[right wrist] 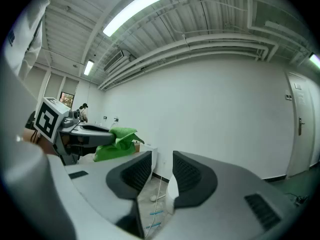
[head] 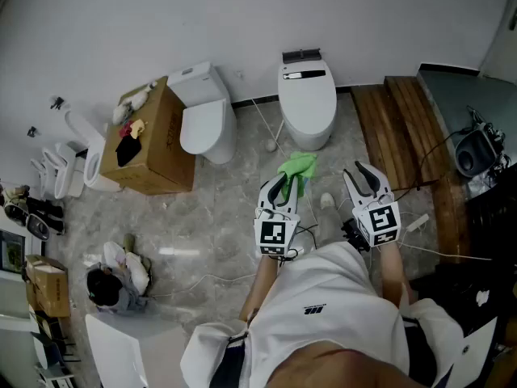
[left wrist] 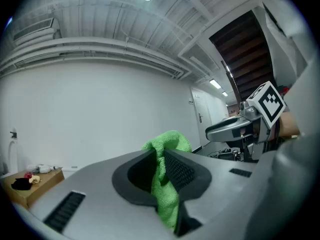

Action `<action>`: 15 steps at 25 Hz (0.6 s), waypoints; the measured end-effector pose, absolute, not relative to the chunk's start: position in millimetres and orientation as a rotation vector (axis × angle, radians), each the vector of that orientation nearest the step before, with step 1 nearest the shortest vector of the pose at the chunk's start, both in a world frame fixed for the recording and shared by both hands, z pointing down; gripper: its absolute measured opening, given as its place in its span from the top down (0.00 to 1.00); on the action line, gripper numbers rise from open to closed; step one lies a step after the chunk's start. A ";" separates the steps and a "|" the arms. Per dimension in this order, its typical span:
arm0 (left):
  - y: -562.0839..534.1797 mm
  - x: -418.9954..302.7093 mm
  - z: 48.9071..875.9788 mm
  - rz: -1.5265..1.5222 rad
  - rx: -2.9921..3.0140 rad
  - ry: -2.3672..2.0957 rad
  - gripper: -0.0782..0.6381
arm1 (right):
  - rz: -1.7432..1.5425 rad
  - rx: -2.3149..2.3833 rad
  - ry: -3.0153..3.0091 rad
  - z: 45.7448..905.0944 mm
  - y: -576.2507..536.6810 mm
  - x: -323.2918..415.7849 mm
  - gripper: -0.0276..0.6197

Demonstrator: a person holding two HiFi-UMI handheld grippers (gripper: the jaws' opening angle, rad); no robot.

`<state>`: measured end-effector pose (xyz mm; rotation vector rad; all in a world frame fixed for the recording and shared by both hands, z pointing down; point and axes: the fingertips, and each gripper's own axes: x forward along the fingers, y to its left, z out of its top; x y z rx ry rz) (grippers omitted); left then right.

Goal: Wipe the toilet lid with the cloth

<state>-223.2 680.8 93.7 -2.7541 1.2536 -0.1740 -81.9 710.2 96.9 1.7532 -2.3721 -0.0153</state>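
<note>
A white toilet with its lid (head: 307,95) down stands against the far wall, straight ahead of me. My left gripper (head: 283,186) is shut on a bright green cloth (head: 297,168), held in the air short of the toilet's front. In the left gripper view the cloth (left wrist: 167,176) is pinched between the dark pads and bunches up above them. My right gripper (head: 365,180) hovers to the right at about the same height. Its jaws (right wrist: 162,171) stand a narrow gap apart with nothing between them. The right gripper view also shows the cloth (right wrist: 117,143) at the left.
A second white toilet (head: 206,120) and a cardboard box (head: 157,140) stand to the left. Wooden planks (head: 404,128) lie along the right, with a black device (head: 477,152) and cables beyond. A person (head: 113,281) crouches at the lower left. Marbled floor (head: 218,208) lies between.
</note>
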 end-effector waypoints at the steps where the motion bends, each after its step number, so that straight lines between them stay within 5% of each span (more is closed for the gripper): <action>1: 677.7 -222.4 95.6 -0.176 -2.755 1.251 0.80 | -0.013 1.764 -2.380 98.1 706.6 -81.2 0.75; 15: 563.6 -182.0 118.9 -0.227 -2.801 1.250 0.80 | 0.078 1.769 -2.374 122.1 586.0 -45.8 0.75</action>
